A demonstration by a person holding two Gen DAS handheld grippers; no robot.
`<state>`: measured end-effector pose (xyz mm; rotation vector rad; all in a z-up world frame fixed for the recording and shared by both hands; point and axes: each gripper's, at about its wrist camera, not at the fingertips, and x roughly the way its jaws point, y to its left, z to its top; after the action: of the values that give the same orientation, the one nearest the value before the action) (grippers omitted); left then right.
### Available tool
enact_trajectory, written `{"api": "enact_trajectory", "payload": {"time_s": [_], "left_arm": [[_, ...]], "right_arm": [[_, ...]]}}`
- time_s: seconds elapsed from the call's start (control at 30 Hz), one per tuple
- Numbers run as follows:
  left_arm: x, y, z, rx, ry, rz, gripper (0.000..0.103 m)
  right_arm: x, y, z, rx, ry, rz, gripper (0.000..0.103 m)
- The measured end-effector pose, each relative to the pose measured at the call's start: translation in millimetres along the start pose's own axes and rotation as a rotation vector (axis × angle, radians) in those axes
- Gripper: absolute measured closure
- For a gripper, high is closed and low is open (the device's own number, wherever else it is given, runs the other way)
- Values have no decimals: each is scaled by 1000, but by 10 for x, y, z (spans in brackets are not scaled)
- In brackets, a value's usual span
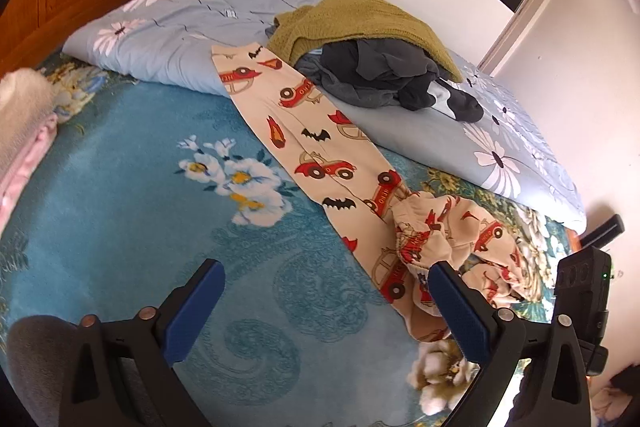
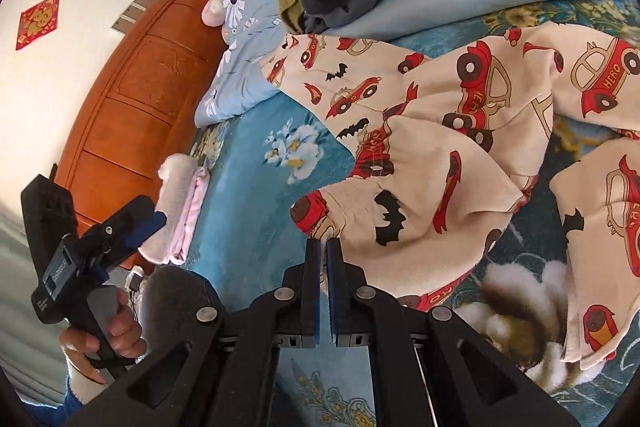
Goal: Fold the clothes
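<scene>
A: Nearest first: the right gripper (image 2: 323, 247) has its jaws pinched together on an edge of the car-print pyjamas (image 2: 440, 155), which lie half bunched on the blue floral blanket (image 2: 248, 227). The left gripper (image 1: 326, 307) hangs spread wide over bare blanket, holding nothing.

B: What could go wrong?

A: I'd judge the grip thin — only a sliver of cloth sits between the pads, so a hard pull could slip it free. One leg (image 1: 304, 131) runs long and flat toward the quilt (image 1: 192, 23), its far end resting on it; dragging might skew that leg or catch the quilt.

B: And the count?

A: One printed garment, two grippers, one hand (image 2: 116, 335) in view on the left handle. Further off, a folded stack (image 2: 184, 203) of two or so pale pieces, then one heap (image 1: 376, 59) — an olive knit and dark clothes, number unclear — on the quilt
</scene>
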<state>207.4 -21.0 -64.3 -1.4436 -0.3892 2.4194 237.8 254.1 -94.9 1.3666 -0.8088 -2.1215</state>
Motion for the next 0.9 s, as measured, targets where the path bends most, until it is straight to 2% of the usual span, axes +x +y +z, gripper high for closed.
{"api": "enact_trajectory", "payload": {"time_s": [0.07,0.13,0.3,0.37,0.43,0.53,0.67,0.9], "left_arm": [[89,-15,-12,-26,30,-31,0],[177,-30,-23,-53,59,-61,0],[501,-68,-146,-116,159,-122,0],[636,-71,-219,-133,192,-167,0],[775,-90,-279,-133,232,-161,0],[976,-113,-346,-119,278,-131,0],[1200,-109,-381,-160,311,-142,2],[1446,-85,-450,-190,364,-131,25]], "right_arm": [[-34,-2,-6,-29,-16,-90,99],[31,46,-43,-93,21,-174,97],[242,112,-200,-177,158,-151,95],[227,65,-229,-165,184,-110,82],[154,-50,-223,-131,185,-117,75],[17,-276,-219,-56,174,-168,75],[-158,-520,-256,35,153,-198,75],[-253,-647,-297,87,132,-209,75]]}}
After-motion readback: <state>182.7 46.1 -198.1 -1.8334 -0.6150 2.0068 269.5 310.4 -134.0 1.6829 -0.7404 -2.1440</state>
